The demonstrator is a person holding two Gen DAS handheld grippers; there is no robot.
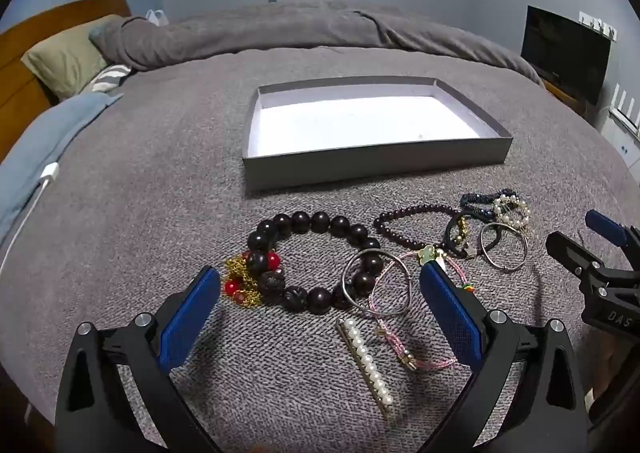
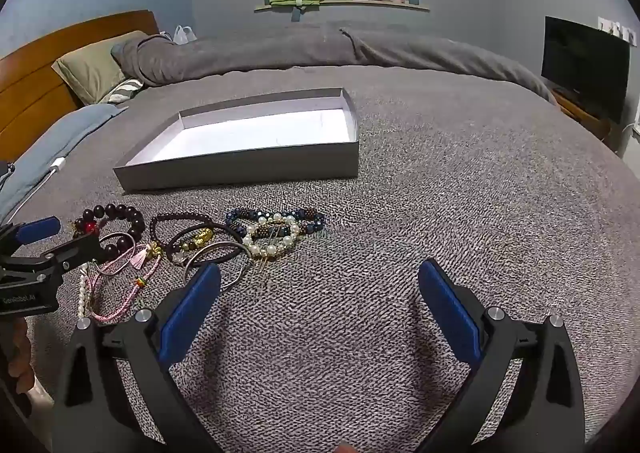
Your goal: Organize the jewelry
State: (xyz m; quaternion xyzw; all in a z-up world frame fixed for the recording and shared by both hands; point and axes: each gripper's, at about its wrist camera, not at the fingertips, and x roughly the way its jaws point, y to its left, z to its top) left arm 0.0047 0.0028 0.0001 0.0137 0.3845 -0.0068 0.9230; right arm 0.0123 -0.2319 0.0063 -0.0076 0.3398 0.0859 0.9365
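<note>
Jewelry lies on the grey bedspread in front of a shallow grey box with a white, bare inside. My left gripper hovers open over a large dark bead bracelet with red beads, a silver bangle, a pearl bar clip and a pink cord bracelet. My right gripper is open over bare bedspread, just right of a second silver bangle, a pearl bracelet and a blue bead bracelet. Nothing is held.
The box sits beyond the jewelry. A rolled grey duvet and pillows lie at the far side. A white charger cable rests on a blue blanket at the left. A dark screen stands at the right.
</note>
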